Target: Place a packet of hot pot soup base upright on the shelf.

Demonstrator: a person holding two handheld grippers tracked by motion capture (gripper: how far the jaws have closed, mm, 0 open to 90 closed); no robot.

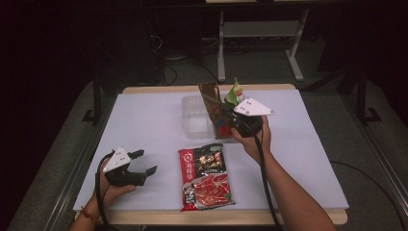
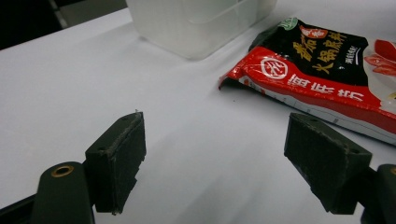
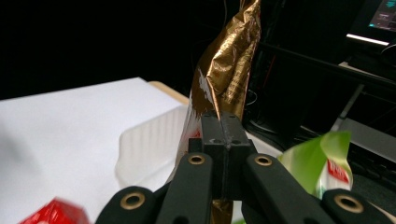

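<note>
Gold foil packet [image 1: 211, 108], long axis upright, is pinched in the right gripper [image 1: 234, 120] fingers beside the clear tub [image 1: 195, 118] (far tabletop edge); left gripper [image 1: 144, 163] fingers wide, empty.

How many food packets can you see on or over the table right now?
3: a gold packet held in the right gripper over the clear tub, a green packet behind it, a red packet lying flat near the front edge.

Dim room, white-topped table [image 1: 144, 120], perhaps grey desk legs [image 1: 221, 48] behind.
</note>
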